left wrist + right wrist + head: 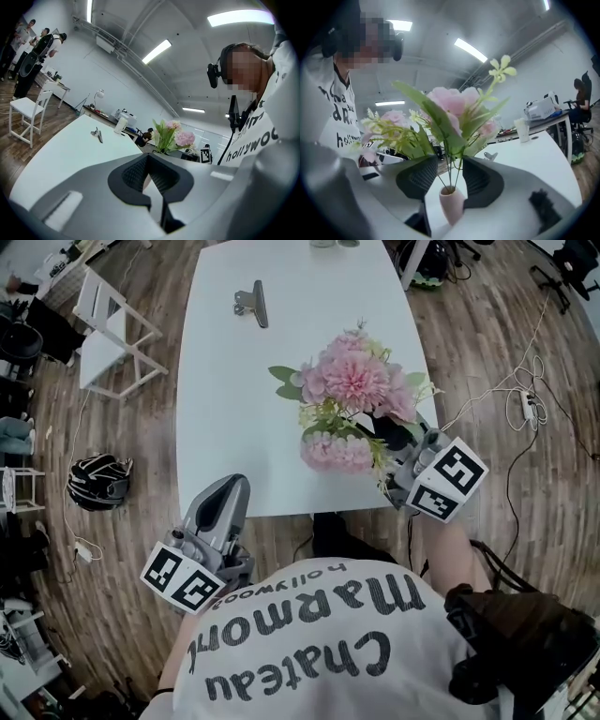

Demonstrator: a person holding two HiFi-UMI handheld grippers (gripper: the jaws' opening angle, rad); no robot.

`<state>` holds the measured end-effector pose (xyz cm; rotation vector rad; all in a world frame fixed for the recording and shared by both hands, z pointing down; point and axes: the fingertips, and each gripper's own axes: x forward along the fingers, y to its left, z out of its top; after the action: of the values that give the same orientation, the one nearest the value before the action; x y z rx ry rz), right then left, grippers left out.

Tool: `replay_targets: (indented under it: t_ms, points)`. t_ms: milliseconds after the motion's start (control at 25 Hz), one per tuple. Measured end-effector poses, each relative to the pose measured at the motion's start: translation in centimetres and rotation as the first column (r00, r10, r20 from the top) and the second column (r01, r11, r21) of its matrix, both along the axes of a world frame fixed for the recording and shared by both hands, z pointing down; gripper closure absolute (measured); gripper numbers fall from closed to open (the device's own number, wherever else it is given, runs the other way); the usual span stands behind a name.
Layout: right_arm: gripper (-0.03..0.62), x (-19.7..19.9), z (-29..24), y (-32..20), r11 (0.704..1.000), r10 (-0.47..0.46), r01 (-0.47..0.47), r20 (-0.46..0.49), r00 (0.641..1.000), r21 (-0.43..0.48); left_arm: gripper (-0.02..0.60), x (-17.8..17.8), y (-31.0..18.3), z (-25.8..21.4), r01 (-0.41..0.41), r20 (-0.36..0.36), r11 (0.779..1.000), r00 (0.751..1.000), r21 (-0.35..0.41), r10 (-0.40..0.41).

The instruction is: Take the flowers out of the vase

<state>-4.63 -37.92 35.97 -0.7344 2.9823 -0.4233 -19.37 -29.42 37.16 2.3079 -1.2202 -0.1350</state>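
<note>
Right gripper view showed the right gripper (450, 161) with its jaws set apart on either side of the thin stems of the flowers (450, 108), not pressing them. The stems stood in a small pink vase (451, 202) at the lower middle of the frame. Head view put the flowers (352, 395) right of centre on the white table (225, 399), with a binder clip (253, 302) near the top edge. At lower left, the left gripper (230, 486) had its jaws closed together on nothing, at the table's near edge.

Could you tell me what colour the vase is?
Pale pink vase, clearest in the right gripper view.
</note>
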Motion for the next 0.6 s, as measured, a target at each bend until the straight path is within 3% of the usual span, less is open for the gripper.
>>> replay_targets:
  t_ms: [600]
  points:
    - [0.543,-0.7,0.7,-0.4,0.999,-0.026,0.026,0.004,1.000,-0.022,0.577,0.0,-1.6,0.4,0.023,-0.011,0.999,1.000,0.037,-0.022]
